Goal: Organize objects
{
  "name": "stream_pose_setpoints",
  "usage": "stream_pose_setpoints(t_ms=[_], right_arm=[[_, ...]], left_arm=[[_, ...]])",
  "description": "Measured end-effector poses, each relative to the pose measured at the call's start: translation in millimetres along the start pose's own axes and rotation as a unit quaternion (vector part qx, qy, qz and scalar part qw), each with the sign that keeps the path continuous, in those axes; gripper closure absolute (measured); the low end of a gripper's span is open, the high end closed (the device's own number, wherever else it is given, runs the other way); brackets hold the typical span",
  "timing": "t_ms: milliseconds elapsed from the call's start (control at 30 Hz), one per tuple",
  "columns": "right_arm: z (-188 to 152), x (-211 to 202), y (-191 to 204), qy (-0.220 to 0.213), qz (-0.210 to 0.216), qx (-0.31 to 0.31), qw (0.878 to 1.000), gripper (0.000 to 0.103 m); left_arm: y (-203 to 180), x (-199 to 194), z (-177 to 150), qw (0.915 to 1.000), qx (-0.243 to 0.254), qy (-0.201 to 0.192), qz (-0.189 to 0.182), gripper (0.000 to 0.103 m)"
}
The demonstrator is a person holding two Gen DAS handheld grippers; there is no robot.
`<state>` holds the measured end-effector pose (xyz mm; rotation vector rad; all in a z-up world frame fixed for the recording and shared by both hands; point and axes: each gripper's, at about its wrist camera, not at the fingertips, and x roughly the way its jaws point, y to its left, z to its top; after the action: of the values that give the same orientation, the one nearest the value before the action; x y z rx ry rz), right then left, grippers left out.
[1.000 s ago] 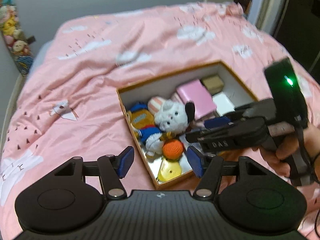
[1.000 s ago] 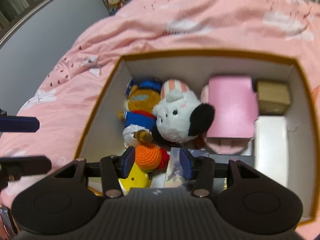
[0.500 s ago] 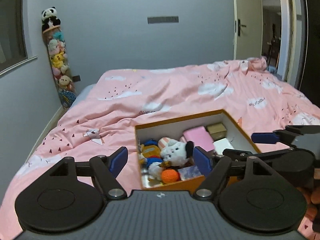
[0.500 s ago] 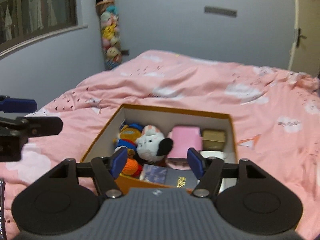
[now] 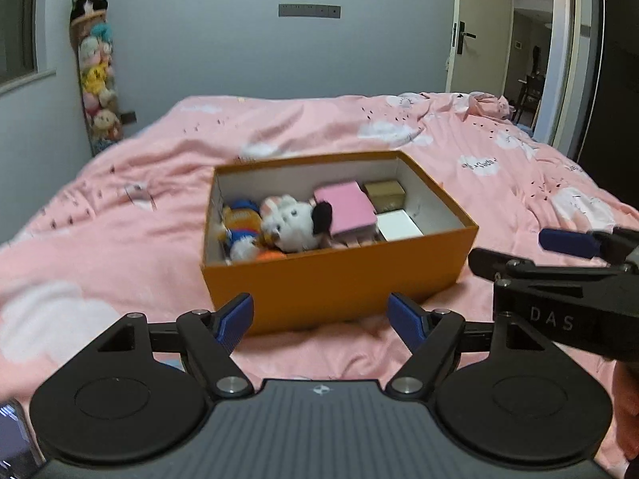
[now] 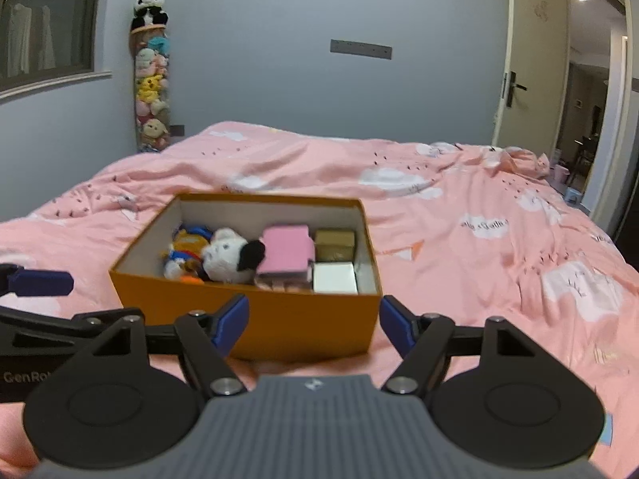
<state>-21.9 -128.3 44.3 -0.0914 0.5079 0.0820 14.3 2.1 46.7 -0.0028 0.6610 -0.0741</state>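
Note:
An orange cardboard box (image 5: 339, 279) (image 6: 255, 319) sits on the pink bed. Inside lie a white plush dog with a black ear (image 5: 295, 221) (image 6: 229, 257), a blue and orange plush (image 5: 239, 227), a pink case (image 5: 347, 207) (image 6: 285, 253), a gold box (image 5: 385, 193) (image 6: 335, 243) and a white box (image 5: 399, 225) (image 6: 334, 277). My left gripper (image 5: 321, 315) is open and empty, in front of the box's near wall. My right gripper (image 6: 313, 315) is open and empty, also before the box; it shows at the right in the left wrist view (image 5: 567, 247).
The pink quilt with white clouds (image 5: 459, 147) (image 6: 479, 219) covers the bed all around the box. A column of plush toys (image 5: 94, 72) (image 6: 151, 72) hangs on the grey wall at the left. An open door (image 6: 531, 80) stands at the right.
Both grippers have pulled back and down from above the box to low in front of it. The right gripper's jaws have opened wider. The box contents have not moved.

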Motion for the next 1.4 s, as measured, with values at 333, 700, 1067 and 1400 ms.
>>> stream_pose_setpoints(t_ms=[333,700,1067,1400], right_arm=[[-21.0,10.2,0.2,0.026,0.005,0.017,1.000,0.029],[-22.2,18.2,-5.8,0.049,0.006,0.037,0.998,0.025],[-27.5,29.7,-11.0,0.081,0.018,0.062,0.995,0.022],[-28.2,30.4,-11.4,0.084,0.019,0.060,0.994,0.022]], left_arm=[[1.1,8.1,-6.4,0.9998,-0.011,0.004,0.018,0.014],[-0.5,17.5,-6.1,0.9994,-0.012,0.019,0.025,0.015],[-2.0,19.4,-7.6,0.9992,-0.007,0.024,0.030,0.015],[-0.7,21.0,-9.2,0.9992,-0.007,0.028,0.029,0.015]])
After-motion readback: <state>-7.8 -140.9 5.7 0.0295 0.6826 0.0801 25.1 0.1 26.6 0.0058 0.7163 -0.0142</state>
